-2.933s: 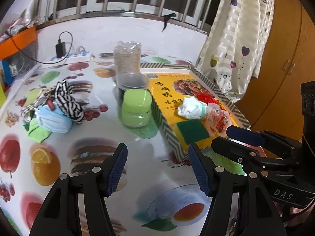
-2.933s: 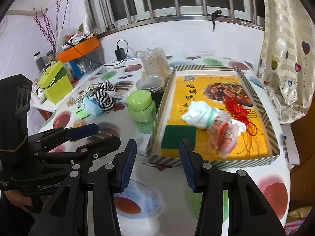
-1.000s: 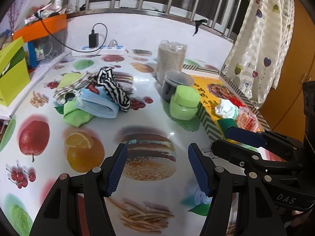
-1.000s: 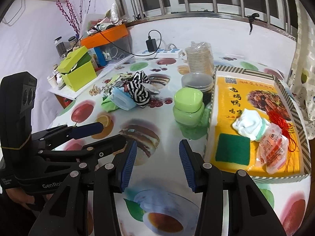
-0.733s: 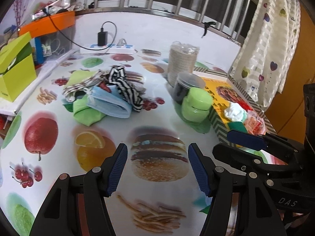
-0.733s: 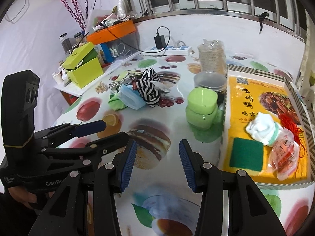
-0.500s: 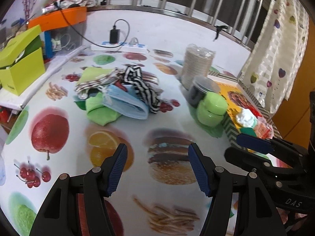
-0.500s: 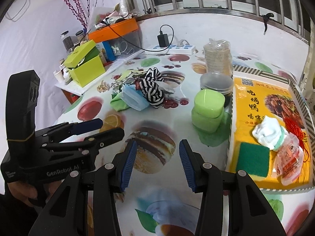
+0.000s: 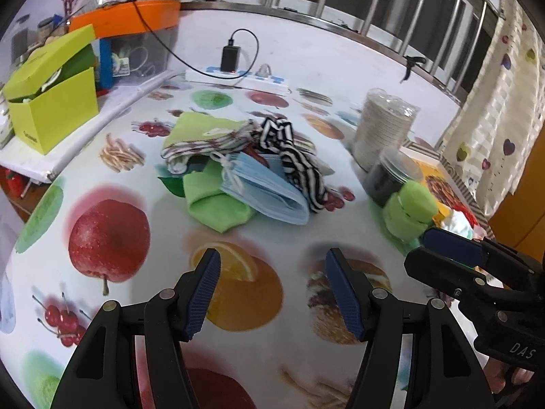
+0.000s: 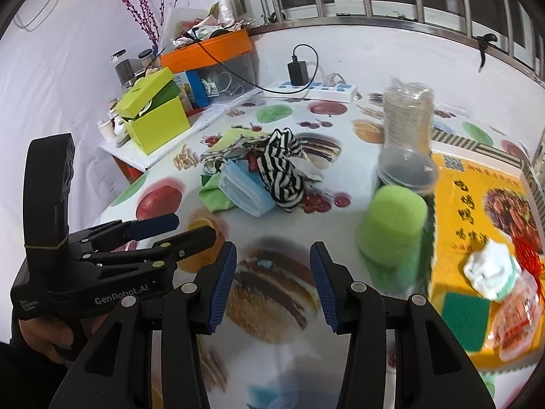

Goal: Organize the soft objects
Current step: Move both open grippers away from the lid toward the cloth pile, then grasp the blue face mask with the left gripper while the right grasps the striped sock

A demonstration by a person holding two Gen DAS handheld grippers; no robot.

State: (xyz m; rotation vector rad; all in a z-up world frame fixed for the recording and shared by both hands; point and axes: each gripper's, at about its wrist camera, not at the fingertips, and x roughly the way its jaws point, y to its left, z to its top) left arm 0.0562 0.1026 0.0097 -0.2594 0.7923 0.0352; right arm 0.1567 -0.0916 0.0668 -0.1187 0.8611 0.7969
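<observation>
Both claws hang released above the fruit-printed bench [image 9: 112, 204], nothing between their pads. The left claw [image 9: 272, 289] gapes wide over a printed orange slice; the right claw [image 10: 272, 283], parted less, sits over a printed burger. The soft pile lies at twelve o'clock from the left claw, well apart: a blue face mask [image 9: 269, 187] over a green cloth [image 9: 218, 204], a black-and-white striped cloth [image 9: 299, 160] draped at its one o'clock side. In the right wrist view the shallow box [image 10: 477, 204] at three o'clock (yellow inside) holds a white sock [image 10: 490, 269], a green sponge [image 10: 466, 320] and a clear packet [image 10: 521, 310]. A green jar [image 10: 391, 228] stands just beside the box.
</observation>
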